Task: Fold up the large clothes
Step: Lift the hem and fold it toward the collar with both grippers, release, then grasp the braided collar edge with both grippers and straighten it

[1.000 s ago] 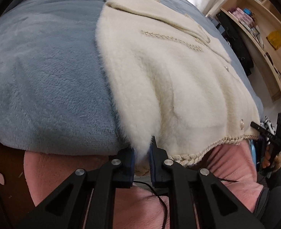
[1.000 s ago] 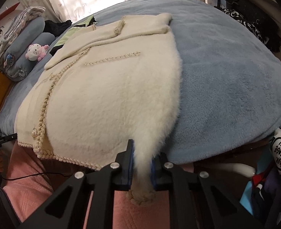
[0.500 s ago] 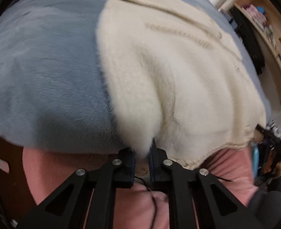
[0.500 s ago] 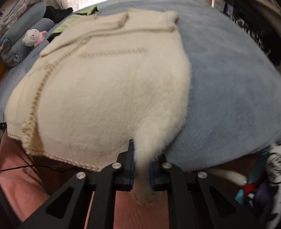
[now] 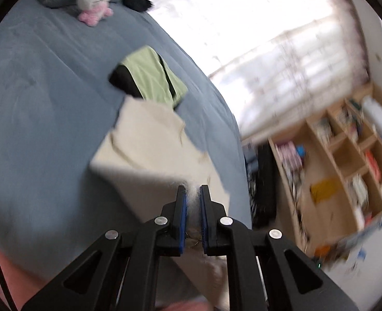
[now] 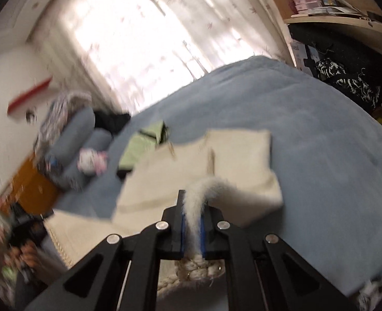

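Note:
A cream fuzzy coat [image 5: 152, 150] lies on the blue bed [image 5: 35, 103], its lower part lifted off the bed and raised toward me. My left gripper [image 5: 193, 189] is shut on a tuft of the hem at one bottom corner. In the right wrist view the coat [image 6: 237, 155] shows folded sleeves and braided trim. My right gripper [image 6: 193, 194] has its jaws closing on the other hem corner, and the fuzzy strip and braid run between its pads. Both views are blurred by motion.
A green and black garment [image 5: 152, 77] lies just beyond the coat's collar. A pink plush toy [image 5: 95, 0] and grey pillows [image 6: 79, 129] sit at the head of the bed. Wooden shelves [image 5: 333, 168] and dark clothes [image 6: 346, 77] flank the bed [image 6: 320, 129].
Both grippers have risen with the coat's hem and now point further across the bed. The lower half of the coat has come up off the bed edge. The window and shelves came into view.

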Motion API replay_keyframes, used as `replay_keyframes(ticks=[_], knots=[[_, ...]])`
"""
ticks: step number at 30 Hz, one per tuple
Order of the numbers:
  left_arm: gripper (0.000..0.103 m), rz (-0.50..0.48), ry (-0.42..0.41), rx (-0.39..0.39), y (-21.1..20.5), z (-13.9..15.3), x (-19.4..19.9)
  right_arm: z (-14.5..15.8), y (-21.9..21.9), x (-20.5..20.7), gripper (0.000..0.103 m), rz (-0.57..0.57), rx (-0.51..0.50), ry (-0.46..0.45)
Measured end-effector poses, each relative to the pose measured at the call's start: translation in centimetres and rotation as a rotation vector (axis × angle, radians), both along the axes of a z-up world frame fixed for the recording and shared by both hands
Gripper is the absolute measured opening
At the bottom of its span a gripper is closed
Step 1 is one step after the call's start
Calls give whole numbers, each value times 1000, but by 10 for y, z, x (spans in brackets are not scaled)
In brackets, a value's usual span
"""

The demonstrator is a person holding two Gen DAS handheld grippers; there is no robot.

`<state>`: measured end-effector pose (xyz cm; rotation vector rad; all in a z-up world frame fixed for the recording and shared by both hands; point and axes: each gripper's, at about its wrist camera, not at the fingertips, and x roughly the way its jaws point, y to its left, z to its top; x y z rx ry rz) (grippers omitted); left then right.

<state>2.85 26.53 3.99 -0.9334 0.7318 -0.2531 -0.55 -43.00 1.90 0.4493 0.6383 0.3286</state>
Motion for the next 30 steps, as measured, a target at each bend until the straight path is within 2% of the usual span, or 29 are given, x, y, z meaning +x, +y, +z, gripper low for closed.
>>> replay_keyframes(ticks=[5,8,10,11,12,13,14,19,21,22,25,30], knots=[[7,124,37,66,27,6,73,7,-21,99,7,-136,115,25],[8,153,67,122,38,-5,132,-12,-28,161,7,-189,148,94],[9,162,98,221,32,-18,171,-37,-28,200,8,-197,158,168],[19,165,120,266,30,-28,187,-50,-24,213,13,-198,139,214],[39,149,137,282,28,-38,200,-63,-19,225,14,-203,107,266],[48,130,157,281,25,-50,209,-82,-12,240,18,-200,72,328],[55,124,179,283,24,-61,218,-93,-9,246,22,-197,50,351],[55,49,272,386,11,-111,250,-122,4,254,26,-166,-116,326],[55,-4,281,453,2,-124,256,-127,8,257,29,-155,-185,313],[55,-23,280,490,-5,-128,260,-130,9,259,30,-155,-256,306],[55,-98,264,573,-23,-139,274,-137,11,263,30,-131,-359,302],[55,-189,261,622,-44,-150,306,-144,9,278,31,-111,-417,283]])
